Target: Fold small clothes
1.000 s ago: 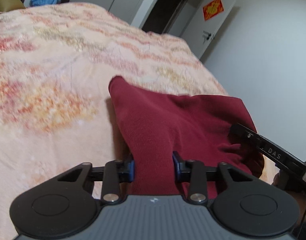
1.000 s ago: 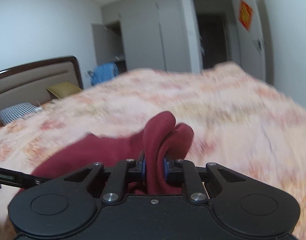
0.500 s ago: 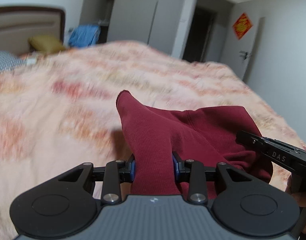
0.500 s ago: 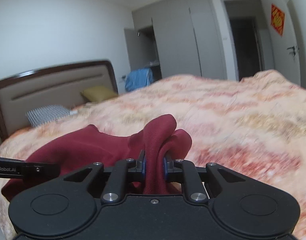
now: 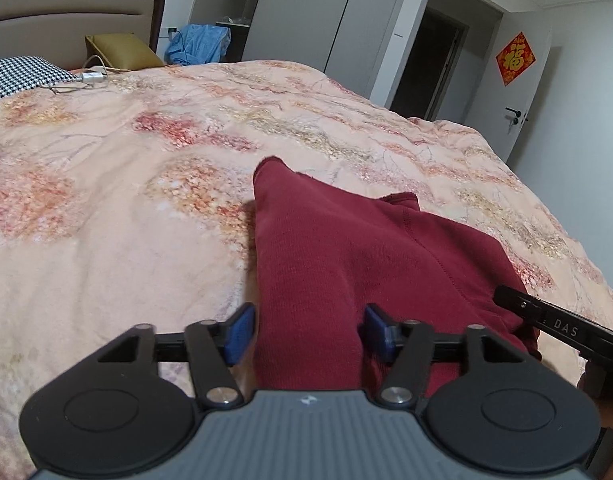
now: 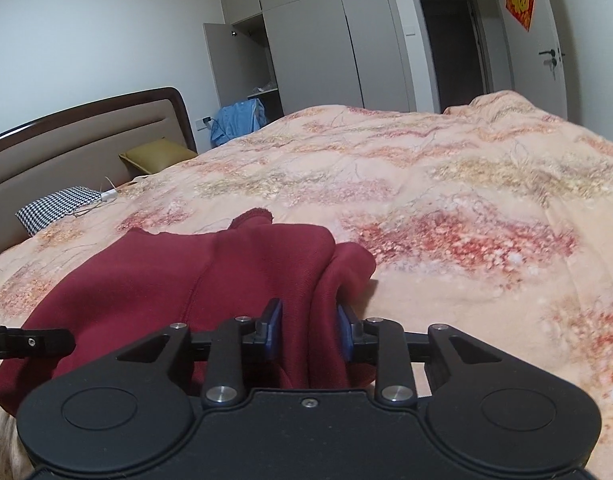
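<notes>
The dark red garment [image 5: 370, 256] lies on the floral bedspread [image 5: 126, 208], spread between both grippers. The left gripper [image 5: 306, 330] clamps one bunched edge of it; the right gripper [image 6: 308, 330] pinches a folded edge on the other side.

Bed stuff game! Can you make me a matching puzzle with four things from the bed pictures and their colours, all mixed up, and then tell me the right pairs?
Things:
1. garment held in both grippers
2. cushion by the headboard
3. pillow near the charger cable
4. cloth heaped beside the wardrobe

Colours:
A. blue
B. black and white check
C. dark red
D. olive yellow

Right pairs: 1-C, 2-D, 3-B, 4-A.
</notes>
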Action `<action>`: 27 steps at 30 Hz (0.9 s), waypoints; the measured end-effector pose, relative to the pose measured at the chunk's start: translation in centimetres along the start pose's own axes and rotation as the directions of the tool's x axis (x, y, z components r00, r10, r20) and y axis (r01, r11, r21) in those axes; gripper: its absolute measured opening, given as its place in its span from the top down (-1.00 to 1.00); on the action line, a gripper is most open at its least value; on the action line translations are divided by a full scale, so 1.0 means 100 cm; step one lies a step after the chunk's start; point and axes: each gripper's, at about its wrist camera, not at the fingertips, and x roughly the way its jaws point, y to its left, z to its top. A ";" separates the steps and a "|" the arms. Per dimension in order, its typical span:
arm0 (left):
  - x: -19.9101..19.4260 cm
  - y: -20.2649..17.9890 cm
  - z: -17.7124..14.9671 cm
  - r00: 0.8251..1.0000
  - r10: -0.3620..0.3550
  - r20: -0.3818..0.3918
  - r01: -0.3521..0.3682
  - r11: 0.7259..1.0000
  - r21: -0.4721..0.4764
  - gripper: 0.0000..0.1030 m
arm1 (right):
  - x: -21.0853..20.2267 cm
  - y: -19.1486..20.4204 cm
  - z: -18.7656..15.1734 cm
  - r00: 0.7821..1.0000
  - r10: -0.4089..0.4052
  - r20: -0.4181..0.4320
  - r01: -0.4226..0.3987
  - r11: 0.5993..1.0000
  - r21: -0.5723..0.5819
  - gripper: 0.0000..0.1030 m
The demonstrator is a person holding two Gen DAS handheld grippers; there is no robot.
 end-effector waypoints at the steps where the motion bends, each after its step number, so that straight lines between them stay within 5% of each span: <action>1: -0.005 -0.001 0.000 1.000 0.006 0.007 -0.006 1.000 0.001 -0.57 | -0.004 0.001 0.002 1.000 -0.005 0.003 0.005 1.000 -0.004 0.36; 3: -0.018 -0.004 0.002 1.000 0.017 0.024 -0.017 1.000 0.009 -0.66 | -0.016 0.005 0.005 1.000 -0.006 0.023 0.007 1.000 -0.013 0.23; 5: -0.033 -0.008 0.004 0.999 0.021 0.043 -0.022 1.000 0.020 -0.73 | -0.034 0.009 0.009 0.999 -0.002 0.054 0.004 1.000 -0.023 -0.16; 10: -0.086 -0.020 0.005 0.992 0.025 0.127 -0.031 0.999 0.045 -0.99 | -0.093 0.026 0.018 0.988 0.029 0.153 -0.020 0.998 -0.065 -0.56; 14: -0.134 -0.027 -0.003 0.978 0.028 0.205 -0.041 0.998 0.057 -0.99 | -0.146 0.039 0.017 0.970 0.065 0.235 -0.047 0.995 -0.083 -0.93; 20: -0.195 -0.028 -0.031 0.957 0.043 0.287 -0.066 0.996 0.068 -1.00 | -0.211 0.059 -0.009 0.955 0.086 0.284 -0.062 0.994 -0.092 -0.99; 27: -0.242 -0.026 -0.082 0.934 0.072 0.351 -0.121 0.986 0.119 -1.00 | -0.257 0.075 -0.060 0.967 0.063 0.247 -0.055 0.998 -0.035 -0.99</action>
